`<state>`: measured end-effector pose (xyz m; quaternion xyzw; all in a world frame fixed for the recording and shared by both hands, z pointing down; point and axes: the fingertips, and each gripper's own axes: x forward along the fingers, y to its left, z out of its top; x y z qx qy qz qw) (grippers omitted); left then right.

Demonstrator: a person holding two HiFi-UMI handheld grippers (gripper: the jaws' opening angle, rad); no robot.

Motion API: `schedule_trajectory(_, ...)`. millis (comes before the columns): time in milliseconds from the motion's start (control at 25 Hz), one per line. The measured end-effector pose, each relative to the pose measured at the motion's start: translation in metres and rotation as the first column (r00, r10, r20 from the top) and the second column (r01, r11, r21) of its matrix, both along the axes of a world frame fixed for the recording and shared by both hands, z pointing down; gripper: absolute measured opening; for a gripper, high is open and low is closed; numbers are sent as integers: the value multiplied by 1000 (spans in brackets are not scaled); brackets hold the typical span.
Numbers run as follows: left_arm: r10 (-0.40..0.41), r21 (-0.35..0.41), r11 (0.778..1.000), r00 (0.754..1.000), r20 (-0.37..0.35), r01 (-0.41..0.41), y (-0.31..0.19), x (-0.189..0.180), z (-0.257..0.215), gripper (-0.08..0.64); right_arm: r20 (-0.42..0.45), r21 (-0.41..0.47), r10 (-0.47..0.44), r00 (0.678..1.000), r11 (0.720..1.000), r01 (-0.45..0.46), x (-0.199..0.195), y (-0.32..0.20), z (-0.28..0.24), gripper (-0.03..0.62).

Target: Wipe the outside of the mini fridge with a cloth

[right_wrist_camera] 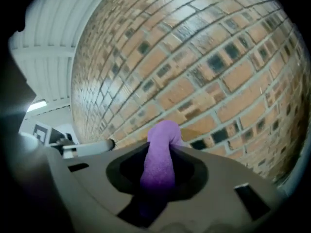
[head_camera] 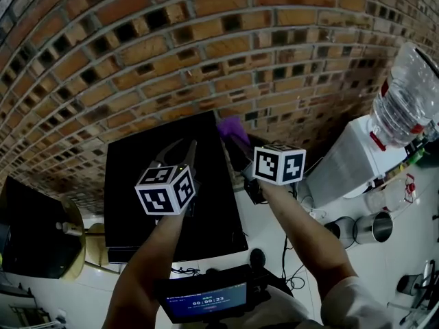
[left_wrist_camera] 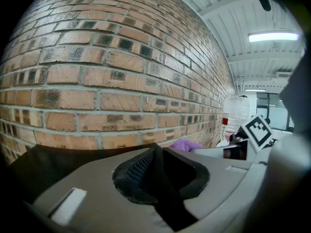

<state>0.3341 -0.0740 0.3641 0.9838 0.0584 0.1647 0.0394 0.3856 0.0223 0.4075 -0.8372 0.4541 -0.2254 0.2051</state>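
**Soft purple cloth (right_wrist_camera: 159, 159) clamped in the right gripper (right_wrist_camera: 160, 152), up by the far right corner of the black box-shaped mini fridge (head_camera: 134, 177).**
We see the mini fridge standing on the pale floor (head_camera: 75, 300) against the brick wall (head_camera: 206, 46), its flat top dark and bare. The cloth bulges out as a rounded wad from between the right gripper's jaws, which pinch it close to the wall. The left gripper (head_camera: 182, 149) hangs over the fridge top, its jaws close together with nothing between them.
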Motion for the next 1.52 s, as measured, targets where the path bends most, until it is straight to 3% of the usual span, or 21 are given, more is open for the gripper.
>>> schedule_trajectory(240, -1, 0, 1000, 1000, 1, 1, 0, 1, 0, 43, -76, 107, -38, 996, 993, 46, -58, 7, -61, 89)
schedule_trajectory(440, -2, 0, 1000, 1000, 1, 2, -1, 1, -1, 43, -89, 77, -65, 994, 994, 72, -90, 8, -55, 89)
schedule_trajectory(680, -3, 1, 1000, 1000, -1, 3, -1, 0, 0, 43, -41, 35, -56, 998, 998, 57, -88, 9, -27, 89)
schedule_trajectory(1160, -3, 2, 1000, 1000, 1, 3, -2, 0, 0, 41, -8, 70, -8, 1000, 998, 9, -77, 10, -12, 89)
schedule_trajectory(1280, 25, 15, 1000, 999, 23, -25, 6, -8, -1, 40, -3, 79, 0, 1000, 997, 0, -77, 12, -11, 89)
schedule_trajectory(1520, 90, -9, 996, 996, -21, -90, 28, -37, -13, 31, 27, 95, 23, 999, 995, -25, -75, 20, -1, 89)
